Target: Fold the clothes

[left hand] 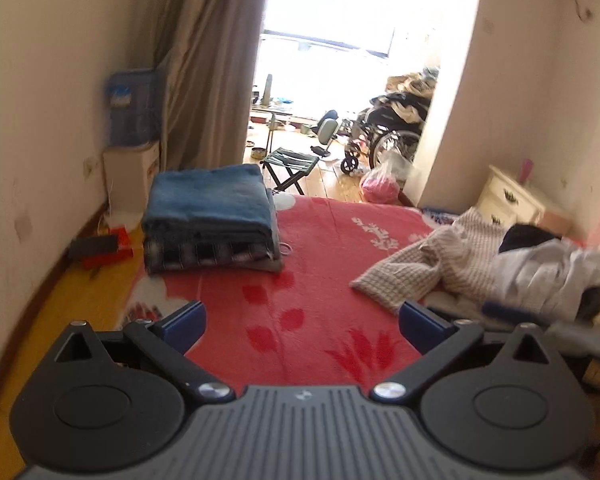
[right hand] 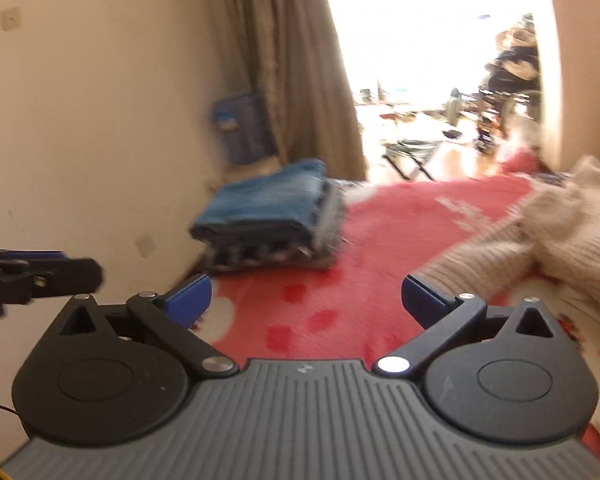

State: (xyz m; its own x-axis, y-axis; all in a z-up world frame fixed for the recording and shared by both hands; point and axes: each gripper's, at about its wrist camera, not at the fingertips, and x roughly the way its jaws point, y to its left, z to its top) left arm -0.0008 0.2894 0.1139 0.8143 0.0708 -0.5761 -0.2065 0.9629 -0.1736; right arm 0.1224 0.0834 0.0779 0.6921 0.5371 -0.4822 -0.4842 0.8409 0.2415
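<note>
1. Both tools were empty. The left gripper had its blue fingers spread wide with nothing but the red flowered blanket of the bed between them, and the right gripper showed the same: fingers wide apart, no cloth in them.
2. The neat stack of folded clothes, blue denim on top of a checked layer, sat at the far left corner of the bed, well apart from both grippers.
3. By the look of it, one garment was done and stacked, and the step in hand was going for the next.
4. That next piece seemed to be the cream knitted sweater, lying crumpled on the right side of the bed against a heap of pale unfolded clothes. The move would call for swinging right and finding two edges to pinch.
5. The left wrist view showed the whole heap and a white bedside cabinet beyond it; the right wrist view, blurred, cut the heap off.
6. Only the right wrist view caught the other gripper, at its left edge.
</note>
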